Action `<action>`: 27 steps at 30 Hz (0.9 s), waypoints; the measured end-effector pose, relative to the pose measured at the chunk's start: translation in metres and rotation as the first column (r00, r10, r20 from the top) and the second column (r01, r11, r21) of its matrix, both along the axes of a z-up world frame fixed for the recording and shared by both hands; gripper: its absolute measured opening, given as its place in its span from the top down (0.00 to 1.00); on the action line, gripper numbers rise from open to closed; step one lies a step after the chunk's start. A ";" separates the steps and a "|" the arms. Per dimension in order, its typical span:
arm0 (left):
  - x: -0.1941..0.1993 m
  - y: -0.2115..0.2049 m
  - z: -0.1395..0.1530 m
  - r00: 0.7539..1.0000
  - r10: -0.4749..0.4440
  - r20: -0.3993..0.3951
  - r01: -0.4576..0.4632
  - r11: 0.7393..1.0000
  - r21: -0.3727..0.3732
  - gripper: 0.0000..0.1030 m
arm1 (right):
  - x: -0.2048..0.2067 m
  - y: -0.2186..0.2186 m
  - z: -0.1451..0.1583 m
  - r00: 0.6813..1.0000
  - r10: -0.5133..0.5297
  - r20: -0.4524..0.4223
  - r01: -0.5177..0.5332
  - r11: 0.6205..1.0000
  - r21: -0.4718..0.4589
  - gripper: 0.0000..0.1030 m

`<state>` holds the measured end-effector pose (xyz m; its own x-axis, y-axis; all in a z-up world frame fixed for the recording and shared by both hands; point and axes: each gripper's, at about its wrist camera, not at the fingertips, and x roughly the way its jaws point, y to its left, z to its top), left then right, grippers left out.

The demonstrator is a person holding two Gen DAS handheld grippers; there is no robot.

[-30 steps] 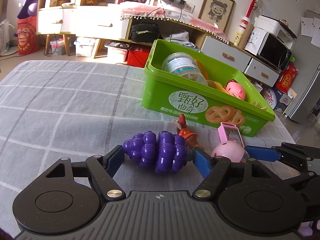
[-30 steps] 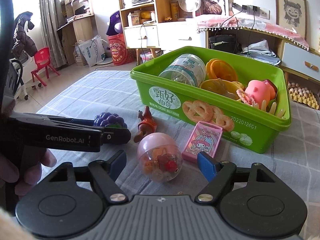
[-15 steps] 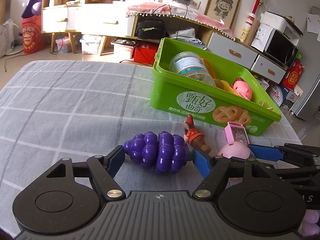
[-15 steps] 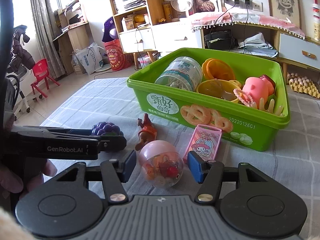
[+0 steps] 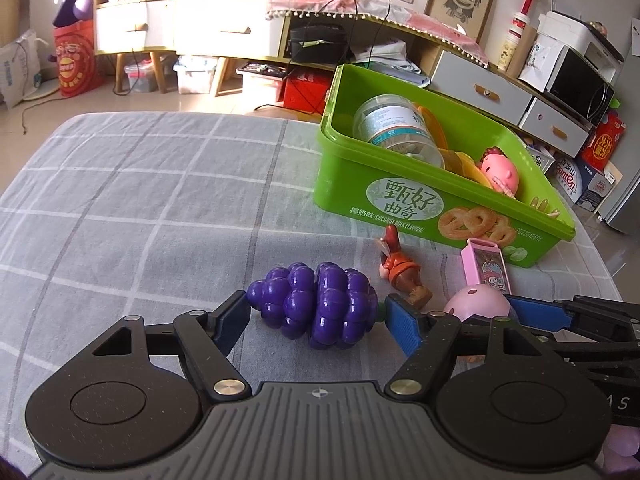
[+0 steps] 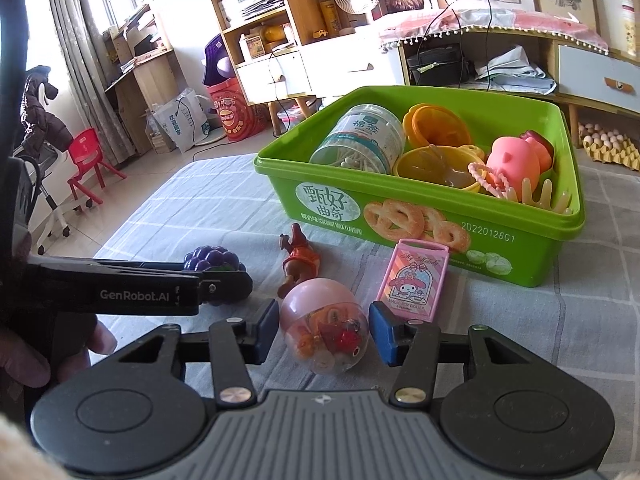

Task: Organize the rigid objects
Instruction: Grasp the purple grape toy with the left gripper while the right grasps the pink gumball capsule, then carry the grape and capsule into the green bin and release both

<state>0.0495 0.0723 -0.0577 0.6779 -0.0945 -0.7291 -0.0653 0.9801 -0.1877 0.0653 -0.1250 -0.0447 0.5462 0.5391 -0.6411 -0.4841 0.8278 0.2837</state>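
A purple toy grape bunch (image 5: pixel 320 304) lies on the grey checked tablecloth (image 5: pixel 140 220). My left gripper (image 5: pixel 317 309) is shut on it, one pad at each end. To its right, a pink-topped clear capsule (image 6: pixel 324 328) with small toys inside sits between the pads of my right gripper (image 6: pixel 324 316). Those jaws are closing and the pads touch both sides of the capsule. In the left wrist view the capsule (image 5: pixel 476 304) shows beside a blue right fingertip (image 5: pixel 536 312). The green biscuit box (image 6: pixel 440 216) stands behind.
A small brown-and-orange figurine (image 6: pixel 298 258) and a pink eraser case (image 6: pixel 416 280) lie between the grippers and the box. The box holds a cotton-swab jar (image 6: pixel 360 140), orange cups and a pink pig toy (image 6: pixel 516 160). A hand (image 6: pixel 24 352) holds the left gripper. Furniture stands beyond the table.
The right jaws have closed in from well apart until their pads reach the capsule's sides. The left gripper keeps its hold on the grapes and stays in place.
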 end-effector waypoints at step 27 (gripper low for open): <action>-0.004 -0.002 0.039 0.999 -0.033 0.027 0.034 0.998 -0.049 0.29 | 0.007 -0.037 0.031 0.992 -0.114 -0.056 0.120 0.985 0.124 0.75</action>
<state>0.0454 0.0704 -0.0182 0.6927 -0.1531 -0.7048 -0.0268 0.9711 -0.2372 0.0722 -0.1617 -0.0138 0.5804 0.5521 -0.5986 -0.3692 0.8336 0.4108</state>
